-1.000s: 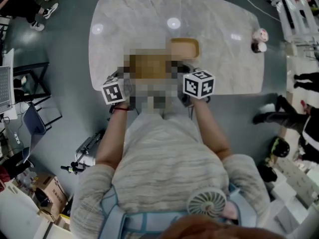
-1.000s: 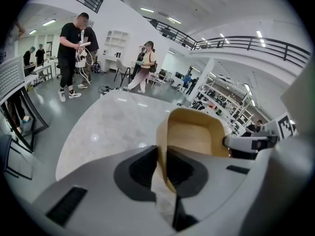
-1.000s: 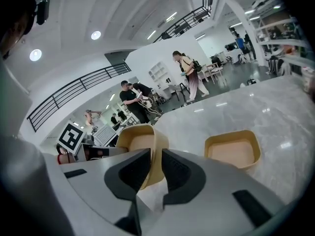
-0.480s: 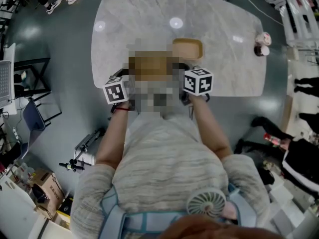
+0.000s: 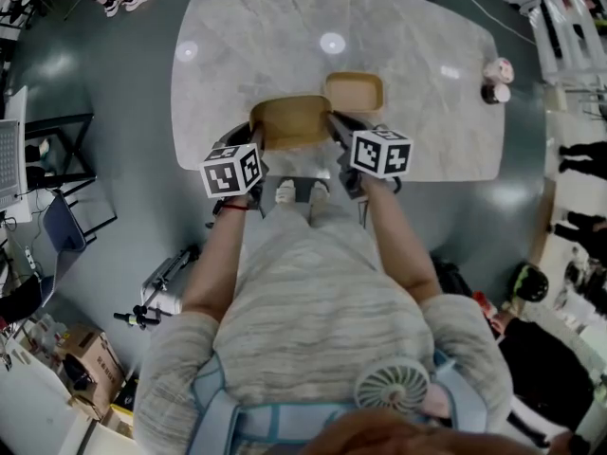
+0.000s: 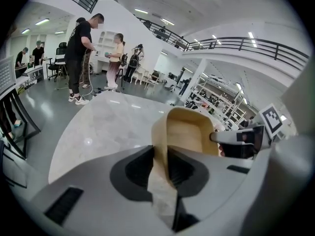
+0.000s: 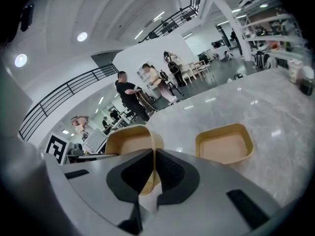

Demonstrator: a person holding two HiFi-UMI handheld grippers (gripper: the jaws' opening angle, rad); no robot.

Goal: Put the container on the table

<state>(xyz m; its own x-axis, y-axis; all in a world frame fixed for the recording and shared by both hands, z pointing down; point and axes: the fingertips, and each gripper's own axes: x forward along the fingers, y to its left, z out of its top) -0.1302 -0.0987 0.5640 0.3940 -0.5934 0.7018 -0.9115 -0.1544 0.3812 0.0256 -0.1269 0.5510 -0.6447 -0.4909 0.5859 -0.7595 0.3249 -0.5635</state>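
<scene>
glossy marble table [image 5: 417, 45]; smooth matt container [image 5: 289, 121].

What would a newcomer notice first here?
A tan container is pinched from both sides at the near edge of the marble table. The left hand-held gripper is on one wall, its jaws just easing open a little, and the right hand-held gripper is on the opposite wall. A second tan container sits just beyond it.
</scene>
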